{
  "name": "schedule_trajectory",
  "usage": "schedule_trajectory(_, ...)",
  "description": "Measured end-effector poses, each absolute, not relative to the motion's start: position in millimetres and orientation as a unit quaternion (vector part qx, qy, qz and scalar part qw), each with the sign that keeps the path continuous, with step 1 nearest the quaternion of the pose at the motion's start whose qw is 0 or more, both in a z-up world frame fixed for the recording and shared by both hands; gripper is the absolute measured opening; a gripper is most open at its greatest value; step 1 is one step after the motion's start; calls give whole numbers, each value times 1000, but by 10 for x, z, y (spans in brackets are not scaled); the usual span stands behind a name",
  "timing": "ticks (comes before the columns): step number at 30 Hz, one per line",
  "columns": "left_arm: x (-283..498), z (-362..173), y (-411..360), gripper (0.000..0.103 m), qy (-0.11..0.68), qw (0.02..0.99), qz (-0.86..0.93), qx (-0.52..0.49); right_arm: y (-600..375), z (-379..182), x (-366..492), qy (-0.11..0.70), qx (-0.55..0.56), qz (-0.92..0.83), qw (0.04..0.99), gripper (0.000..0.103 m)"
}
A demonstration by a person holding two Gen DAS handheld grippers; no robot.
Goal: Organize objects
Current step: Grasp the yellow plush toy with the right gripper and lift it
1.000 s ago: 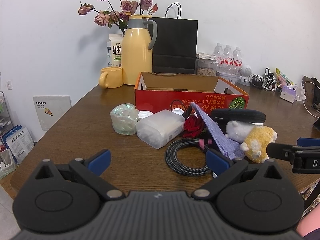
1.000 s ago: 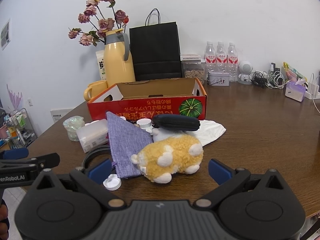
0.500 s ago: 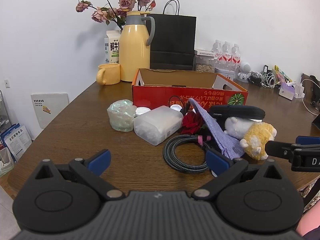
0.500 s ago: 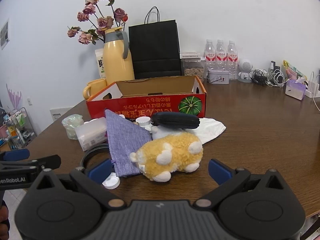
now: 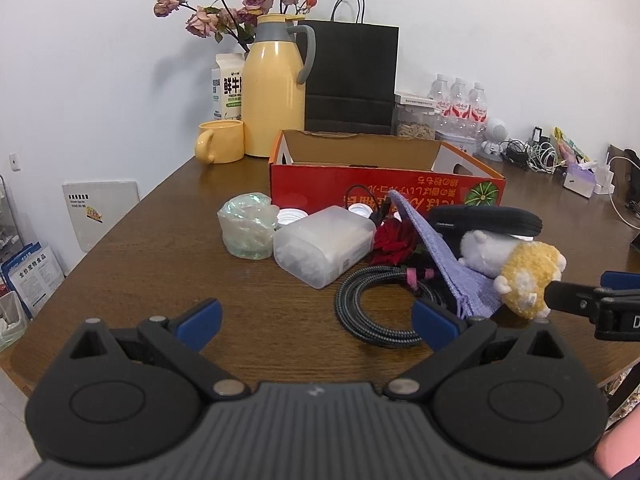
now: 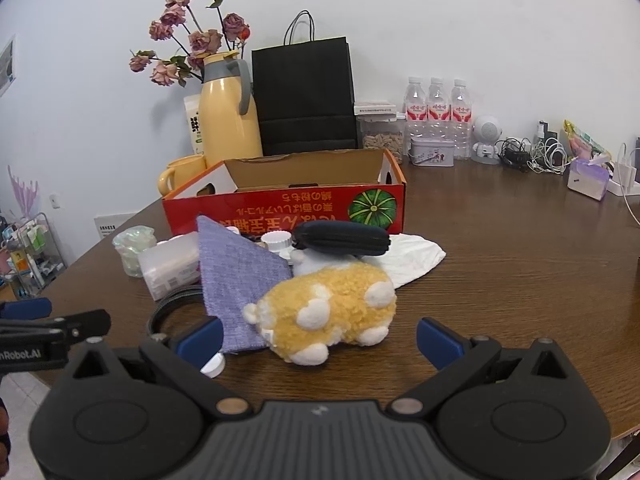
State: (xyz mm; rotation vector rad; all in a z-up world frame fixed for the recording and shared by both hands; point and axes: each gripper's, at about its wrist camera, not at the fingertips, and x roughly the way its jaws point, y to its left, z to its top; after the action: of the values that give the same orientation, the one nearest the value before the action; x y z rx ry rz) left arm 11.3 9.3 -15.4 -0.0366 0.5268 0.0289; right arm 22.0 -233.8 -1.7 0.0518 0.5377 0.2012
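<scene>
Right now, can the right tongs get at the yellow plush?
Probably yes: the right tongs are open, the yellow plush lies just ahead between the fingers, nothing between. The purple cloth leans against its left.

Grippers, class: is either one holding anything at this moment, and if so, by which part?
Nothing is held. The left gripper and the right gripper are both open and empty; the yellow plush toy lies free on the table.

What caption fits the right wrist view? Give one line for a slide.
Open right gripper faces a yellow plush toy lying before the red cardboard box.
</scene>
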Motion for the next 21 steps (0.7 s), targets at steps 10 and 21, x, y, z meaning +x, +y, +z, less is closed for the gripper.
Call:
schedule_trajectory(10,358,-174,213,103,265,964,22,-22,-2323,-141,542,268,-29,124,955,103)
schedule_trajectory(21,560,-225,327,103,284,958,14,-37,-2445,-201,1026,295,-36,237,925,103)
